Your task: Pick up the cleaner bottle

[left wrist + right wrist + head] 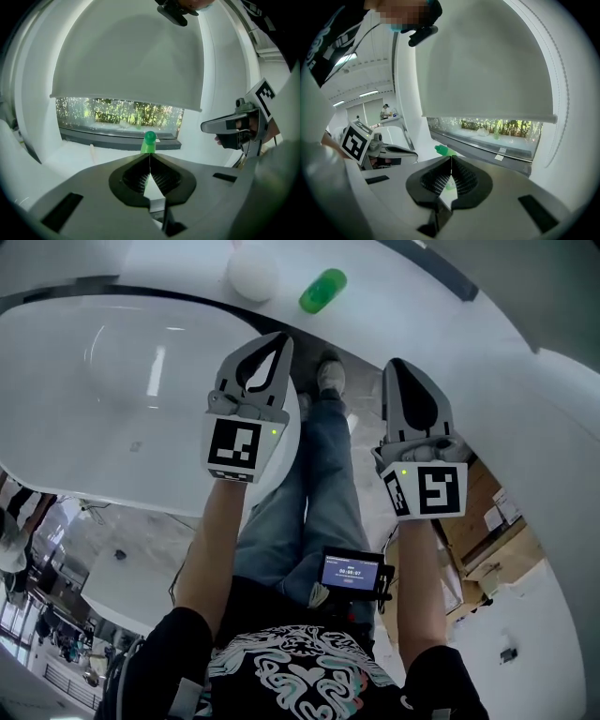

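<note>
The green cleaner bottle [323,290] stands on the white ledge [394,306] ahead of both grippers. In the left gripper view the green bottle [149,142] rises upright just beyond the tips of my left gripper [150,157], apart from them, its round cap on top. My left gripper [280,339] is shut with nothing between its jaws. My right gripper [394,365] is shut and empty too. In the right gripper view the bottle [443,150] shows left of and beyond my right gripper [451,158], partly hidden by the jaws.
A white round object [253,273] sits on the ledge left of the bottle. A large white basin [122,381] curves at the left. A window with a lowered blind [126,65] is behind the ledge. Cardboard boxes [487,521] lie on the floor at right.
</note>
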`<state>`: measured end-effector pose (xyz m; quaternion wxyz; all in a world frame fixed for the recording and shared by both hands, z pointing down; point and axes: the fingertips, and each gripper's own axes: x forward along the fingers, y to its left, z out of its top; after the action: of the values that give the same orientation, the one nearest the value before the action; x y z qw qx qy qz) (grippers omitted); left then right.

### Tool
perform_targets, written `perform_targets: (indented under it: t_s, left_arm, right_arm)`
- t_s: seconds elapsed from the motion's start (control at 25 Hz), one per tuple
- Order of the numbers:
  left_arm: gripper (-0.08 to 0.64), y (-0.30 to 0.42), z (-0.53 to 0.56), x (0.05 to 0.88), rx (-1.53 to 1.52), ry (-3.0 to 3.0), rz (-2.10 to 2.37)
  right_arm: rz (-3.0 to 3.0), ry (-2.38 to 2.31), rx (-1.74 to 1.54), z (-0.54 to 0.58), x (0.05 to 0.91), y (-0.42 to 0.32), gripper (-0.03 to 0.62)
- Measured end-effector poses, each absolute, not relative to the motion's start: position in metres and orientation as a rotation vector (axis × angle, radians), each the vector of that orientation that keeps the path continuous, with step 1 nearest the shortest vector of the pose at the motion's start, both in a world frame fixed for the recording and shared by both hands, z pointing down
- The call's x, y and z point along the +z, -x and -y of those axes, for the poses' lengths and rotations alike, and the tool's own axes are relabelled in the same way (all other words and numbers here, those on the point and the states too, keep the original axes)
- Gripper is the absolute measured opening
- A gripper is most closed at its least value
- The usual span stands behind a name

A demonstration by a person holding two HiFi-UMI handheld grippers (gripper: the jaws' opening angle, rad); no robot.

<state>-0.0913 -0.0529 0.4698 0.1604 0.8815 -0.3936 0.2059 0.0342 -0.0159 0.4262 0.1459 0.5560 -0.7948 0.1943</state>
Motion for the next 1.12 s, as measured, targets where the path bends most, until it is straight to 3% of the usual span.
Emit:
perform_targets:
  t_s: [1.12]
  left_arm:
    - [0.018,0.074,0.074,0.535,0.574,-2.472,1.134]
  right_arm:
    - [2.269,-1.550,0.614,0.047,0.494,-0.041,0.026]
